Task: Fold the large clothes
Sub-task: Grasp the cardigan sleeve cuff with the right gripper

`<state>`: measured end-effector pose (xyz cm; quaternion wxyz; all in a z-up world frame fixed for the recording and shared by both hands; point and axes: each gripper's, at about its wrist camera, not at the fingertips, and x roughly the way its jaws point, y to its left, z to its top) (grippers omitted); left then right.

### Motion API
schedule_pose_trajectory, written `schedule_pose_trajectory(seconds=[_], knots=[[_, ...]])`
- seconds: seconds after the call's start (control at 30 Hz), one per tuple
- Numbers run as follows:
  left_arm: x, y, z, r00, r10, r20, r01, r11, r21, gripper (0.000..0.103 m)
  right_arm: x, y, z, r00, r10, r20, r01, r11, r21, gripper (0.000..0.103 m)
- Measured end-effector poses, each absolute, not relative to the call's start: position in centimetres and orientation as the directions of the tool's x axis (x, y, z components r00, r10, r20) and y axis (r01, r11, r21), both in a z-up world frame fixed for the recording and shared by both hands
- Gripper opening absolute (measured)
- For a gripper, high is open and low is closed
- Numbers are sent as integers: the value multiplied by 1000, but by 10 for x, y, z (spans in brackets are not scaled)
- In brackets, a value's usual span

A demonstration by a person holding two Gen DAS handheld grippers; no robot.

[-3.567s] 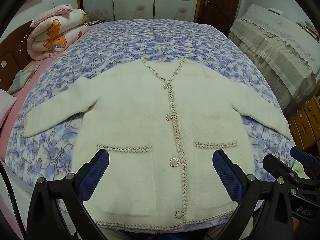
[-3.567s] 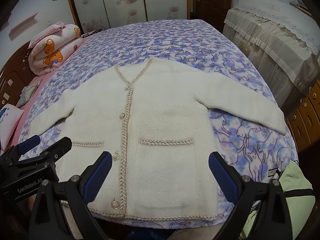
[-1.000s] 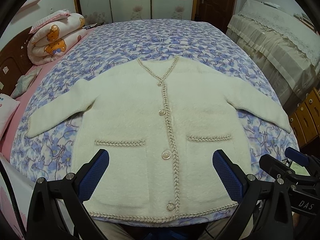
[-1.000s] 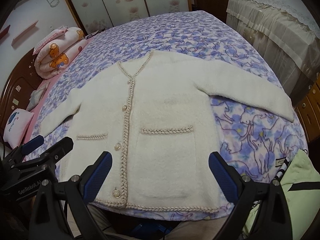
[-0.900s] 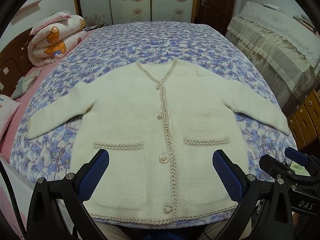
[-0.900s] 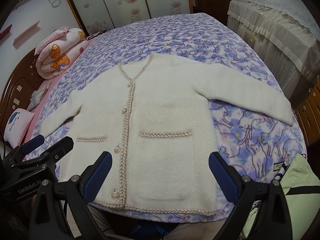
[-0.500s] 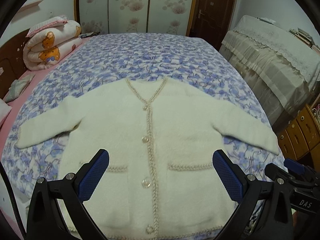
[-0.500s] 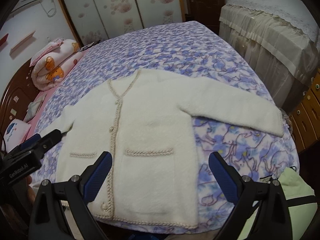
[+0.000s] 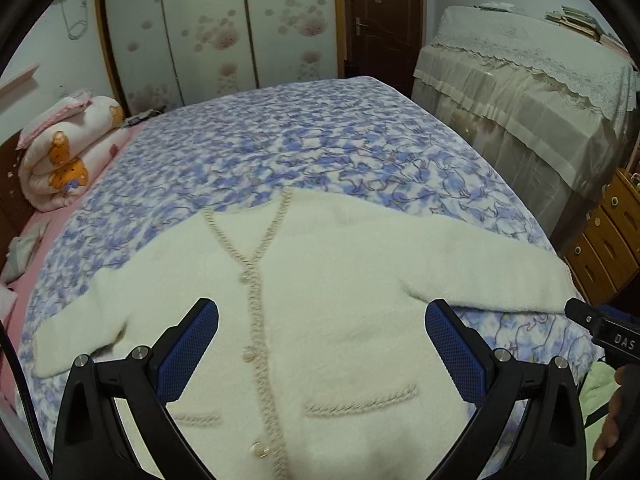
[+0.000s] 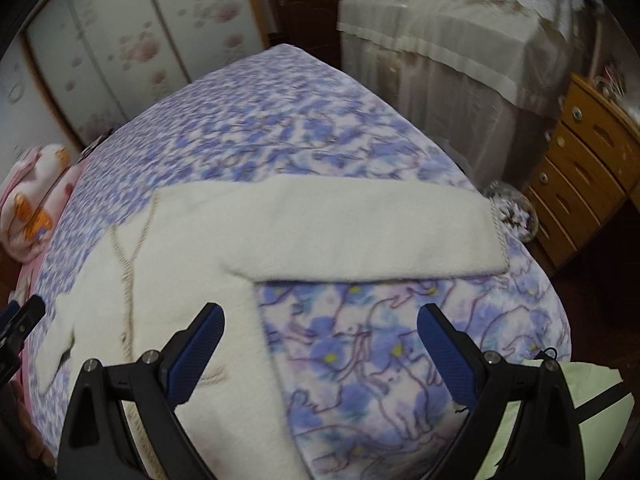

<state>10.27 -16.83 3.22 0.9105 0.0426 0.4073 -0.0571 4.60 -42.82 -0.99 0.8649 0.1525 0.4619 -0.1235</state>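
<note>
A cream fluffy cardigan (image 9: 344, 292) with braided trim, pearl buttons and two pockets lies flat, front up, on the bed with both sleeves spread out. My left gripper (image 9: 322, 354) is open and empty above its lower front. My right gripper (image 10: 320, 350) is open and empty above the bedspread just below the cardigan's right sleeve (image 10: 360, 232), beside the body's side edge. The other gripper shows at the right edge of the left wrist view (image 9: 608, 336).
The bed has a blue floral bedspread (image 9: 304, 148). A rolled quilt with bears (image 9: 68, 156) lies at its far left. A lace-covered piece of furniture (image 9: 520, 92) and wooden drawers (image 10: 580, 172) stand to the right. A pale green bag (image 10: 560, 408) sits near the bed's corner.
Both grippers have moved forward over the bed. The right one has swung to the right, toward the right sleeve. Both stay open and the cardigan has not moved.
</note>
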Motion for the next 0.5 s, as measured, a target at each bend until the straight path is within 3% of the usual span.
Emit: schedule_pose_trajectory(seconds=[0.23, 0.5], knots=[[142, -221, -15, 572, -187, -799, 210, 975, -77, 103, 52, -517, -73, 464, -87, -882, 561, 799, 216, 98], [162, -275, -77, 498, -145, -855, 258, 966, -13, 102, 32, -588, -141, 466, -2, -885, 716, 589, 376, 96]])
